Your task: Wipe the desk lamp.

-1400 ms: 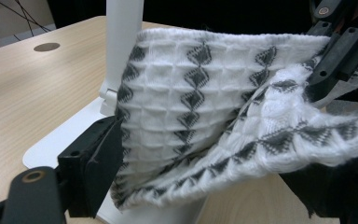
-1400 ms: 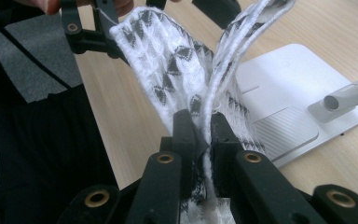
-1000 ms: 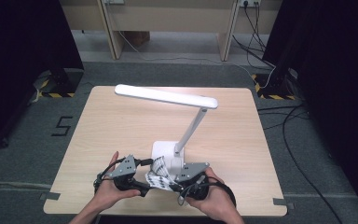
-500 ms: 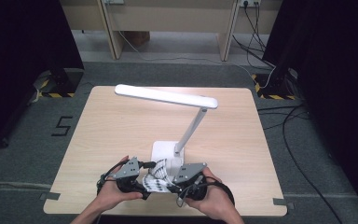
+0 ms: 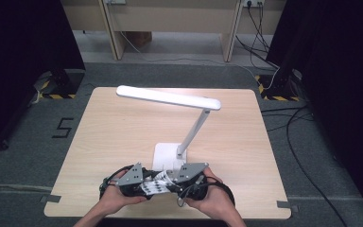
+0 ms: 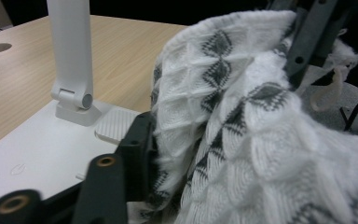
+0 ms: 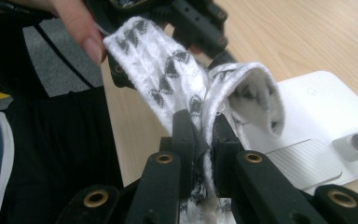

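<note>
The right gripper (image 7: 200, 128) has its jaws clenched on a fold of the white patterned knit cloth (image 7: 168, 77), which stretches ahead to the left gripper (image 5: 139, 182), whose jaws grasp its other end, above the bench (image 5: 113, 127) beside the lamp base (image 7: 321, 116).

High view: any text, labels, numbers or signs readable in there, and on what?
"5": a black figure on the grey floor left of the table.
Lamp base: a faint embossed mark, too small to read.
Knitted sock: grey diamond pattern, no lettering.
</note>
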### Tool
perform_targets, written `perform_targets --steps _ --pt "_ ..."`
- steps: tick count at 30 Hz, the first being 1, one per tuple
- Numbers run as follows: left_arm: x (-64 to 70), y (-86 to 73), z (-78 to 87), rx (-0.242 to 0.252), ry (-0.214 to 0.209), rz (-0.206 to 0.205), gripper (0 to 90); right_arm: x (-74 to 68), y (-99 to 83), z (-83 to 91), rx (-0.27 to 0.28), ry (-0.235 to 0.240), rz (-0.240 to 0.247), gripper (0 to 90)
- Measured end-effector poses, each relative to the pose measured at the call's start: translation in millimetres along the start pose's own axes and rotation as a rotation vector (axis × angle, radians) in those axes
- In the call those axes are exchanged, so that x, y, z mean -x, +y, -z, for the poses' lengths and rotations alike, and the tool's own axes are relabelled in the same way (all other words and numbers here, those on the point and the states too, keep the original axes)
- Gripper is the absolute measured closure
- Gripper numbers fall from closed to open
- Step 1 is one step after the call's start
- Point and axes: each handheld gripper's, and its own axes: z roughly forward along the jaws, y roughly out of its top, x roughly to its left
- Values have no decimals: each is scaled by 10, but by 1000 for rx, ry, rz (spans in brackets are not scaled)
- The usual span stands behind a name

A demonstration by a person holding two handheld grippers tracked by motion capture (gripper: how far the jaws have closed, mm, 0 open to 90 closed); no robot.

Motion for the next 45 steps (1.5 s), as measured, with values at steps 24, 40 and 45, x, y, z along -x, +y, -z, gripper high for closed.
perform_targets --steps 24,40,45 --pt "-143 51 223 75 112 99 828 317 -14 411 250 -213 -181 481" --pt "-266 157 518 36 226 222 826 512 -445 -106 90 -303 -288 692" --pt "-293 192 603 53 241 239 826 468 -438 -240 91 -273 -265 726"
